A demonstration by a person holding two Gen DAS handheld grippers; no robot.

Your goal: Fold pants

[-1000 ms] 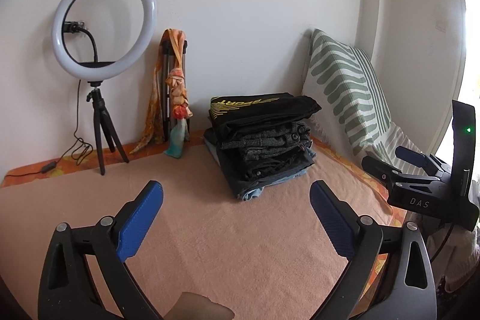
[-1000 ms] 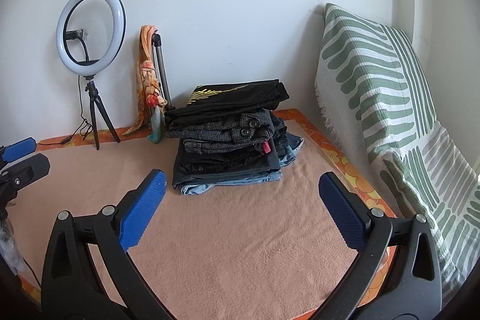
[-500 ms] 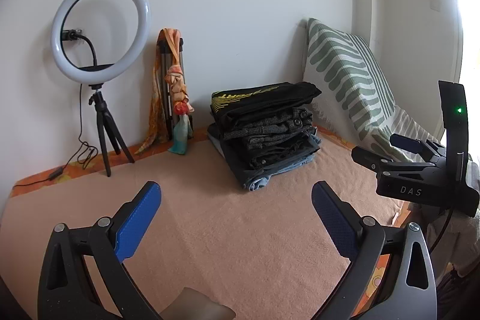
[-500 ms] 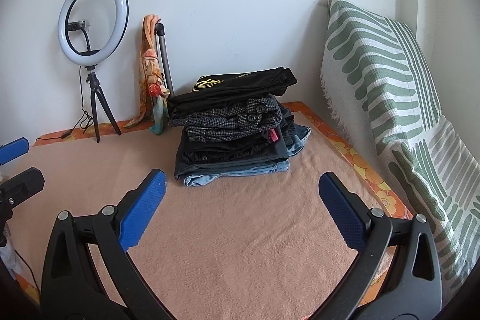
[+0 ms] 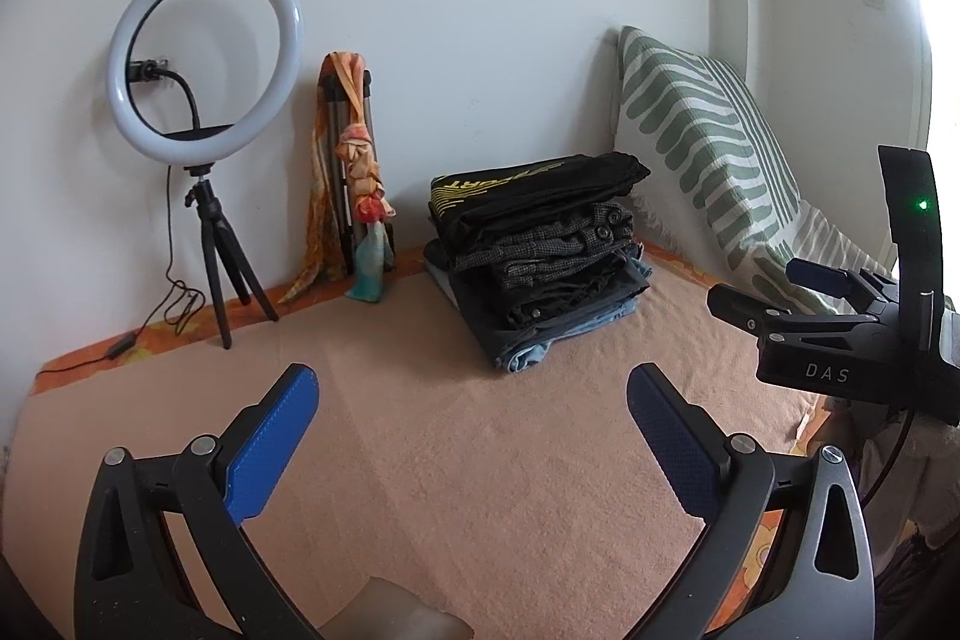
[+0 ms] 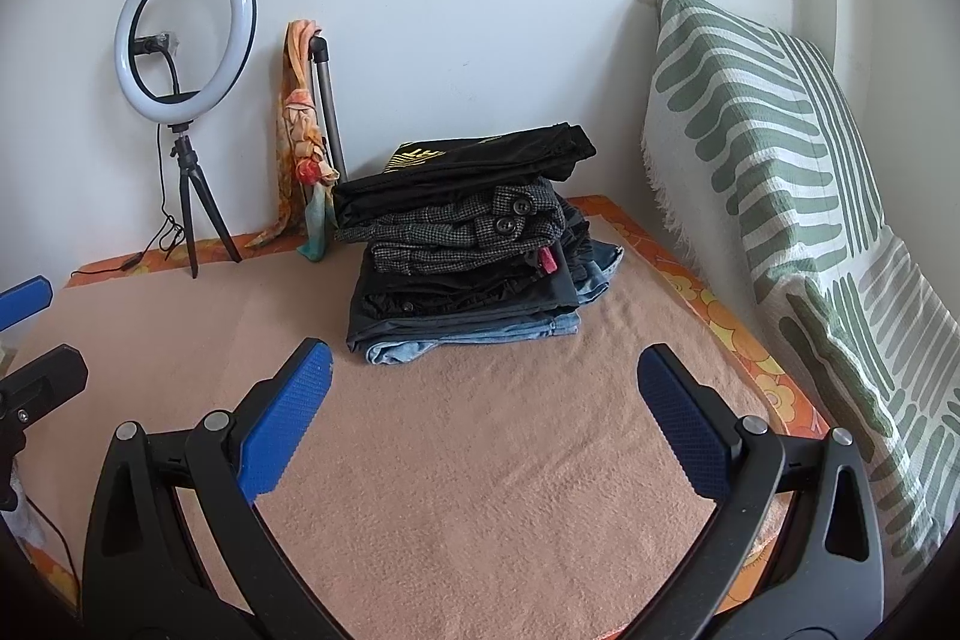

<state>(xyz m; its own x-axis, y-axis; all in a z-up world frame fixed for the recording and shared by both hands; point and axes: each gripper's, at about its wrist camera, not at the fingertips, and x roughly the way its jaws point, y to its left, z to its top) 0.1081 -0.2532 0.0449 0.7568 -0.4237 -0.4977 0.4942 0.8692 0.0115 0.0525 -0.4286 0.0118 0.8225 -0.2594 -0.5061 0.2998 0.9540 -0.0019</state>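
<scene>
A stack of folded pants (image 5: pixel 540 256) sits at the back of a peach blanket (image 5: pixel 456 460), black pair with yellow print on top, checked, dark and light denim pairs below. It also shows in the right wrist view (image 6: pixel 474 256). My left gripper (image 5: pixel 471 436) is open and empty, well short of the stack. My right gripper (image 6: pixel 483 418) is open and empty, just in front of the stack. The right gripper also shows at the right of the left wrist view (image 5: pixel 828 316). The left gripper's fingertips (image 6: pixel 27 298) show at the left edge of the right wrist view.
A ring light on a tripod (image 5: pixel 204 58) stands at the back left by the wall. An orange scarf hangs on a folded tripod (image 5: pixel 354 196) next to it. A green striped pillow (image 6: pixel 774 172) leans along the right side. A cable (image 5: pixel 120 346) lies near the ring light.
Both grippers have shifted slightly; the stack sits a little lower and closer in the right wrist view. Both stay open and empty.
</scene>
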